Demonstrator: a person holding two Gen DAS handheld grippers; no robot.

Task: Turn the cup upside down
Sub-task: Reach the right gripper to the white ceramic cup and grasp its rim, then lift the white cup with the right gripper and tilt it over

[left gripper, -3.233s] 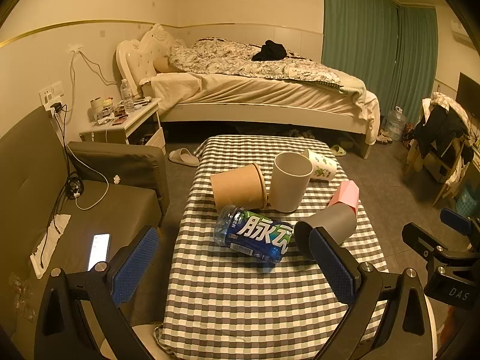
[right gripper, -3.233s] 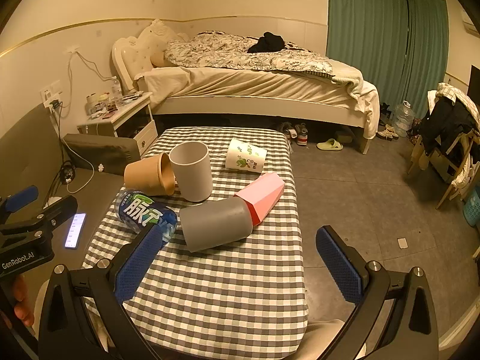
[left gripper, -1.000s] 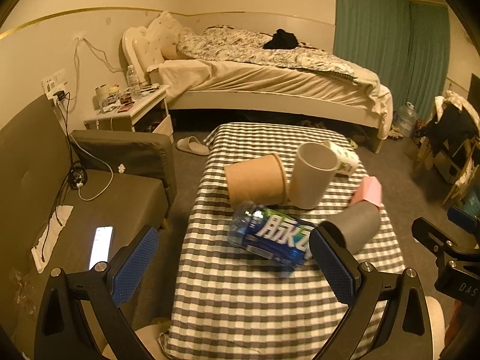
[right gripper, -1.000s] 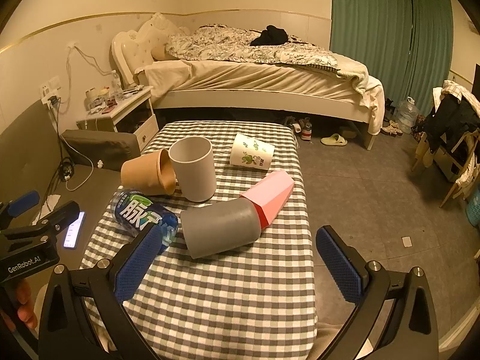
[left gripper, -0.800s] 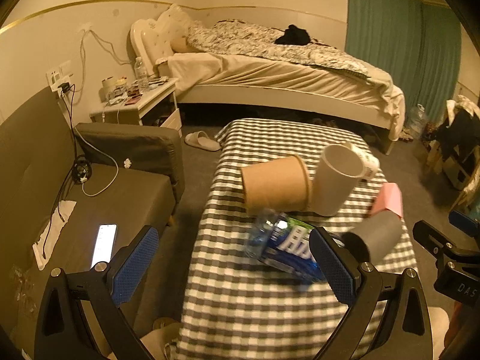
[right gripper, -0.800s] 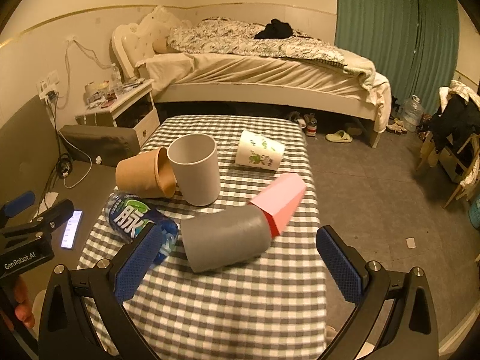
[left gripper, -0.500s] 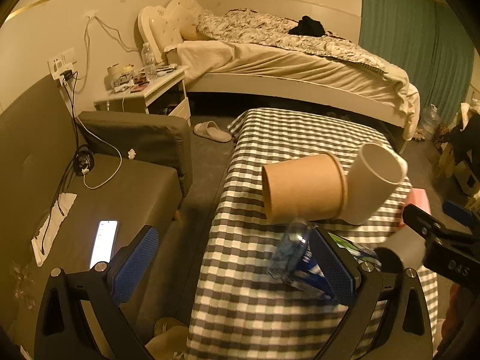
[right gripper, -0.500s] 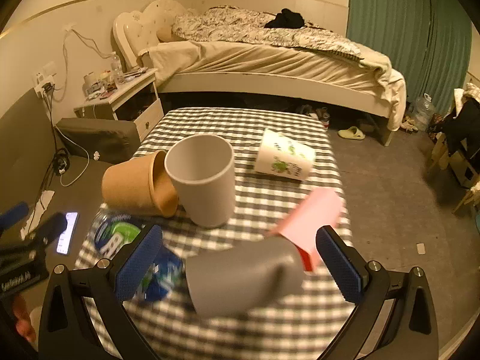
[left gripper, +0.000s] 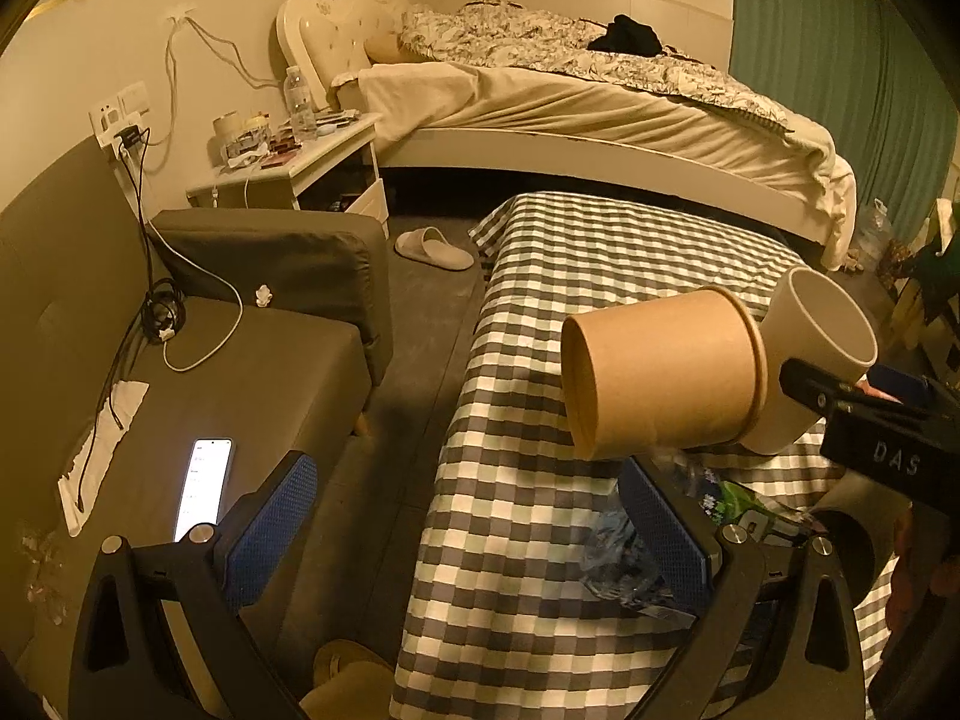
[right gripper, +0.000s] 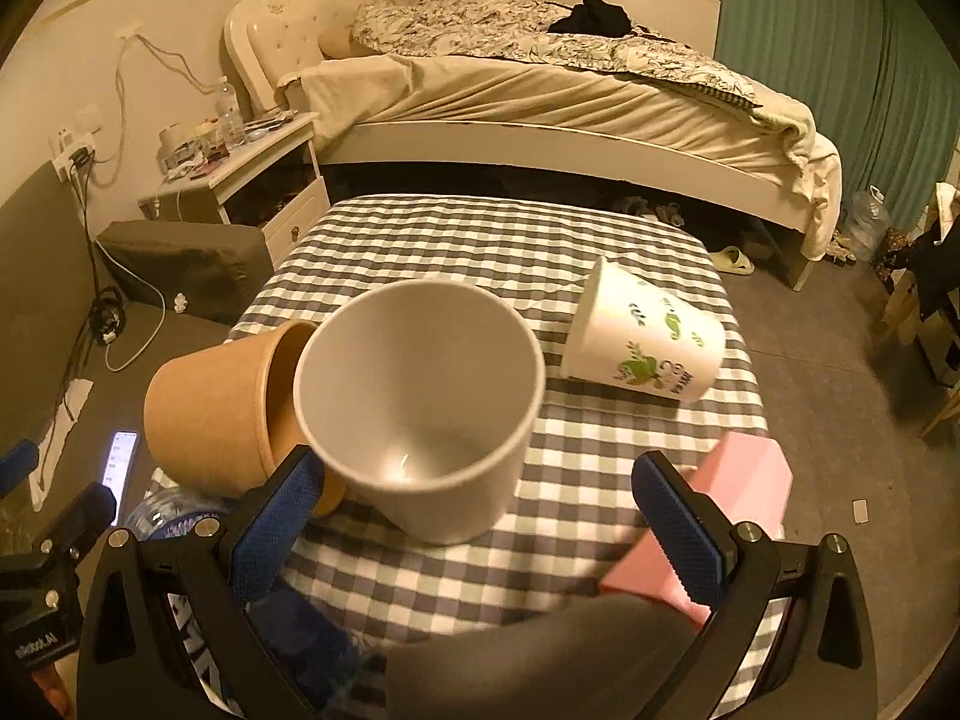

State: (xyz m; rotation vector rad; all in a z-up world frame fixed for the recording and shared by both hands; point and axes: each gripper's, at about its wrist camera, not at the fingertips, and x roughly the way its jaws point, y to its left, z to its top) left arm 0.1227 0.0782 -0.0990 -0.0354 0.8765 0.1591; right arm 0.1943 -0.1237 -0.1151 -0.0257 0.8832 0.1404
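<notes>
white cup between open right gripper fingers.

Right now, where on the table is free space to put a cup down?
The far checked cloth, behind the white cup and printed cup, is bare. The near end is crowded: kraft cup, bottle, grey cup, pink box.

Warm yellow light fills the bedroom. An unmade bed with a cream tufted headboard stands against the far wall, green curtains to its right. A cluttered white nightstand sits beside a dark sofa; 1 slipper lies on the grey floor
</notes>
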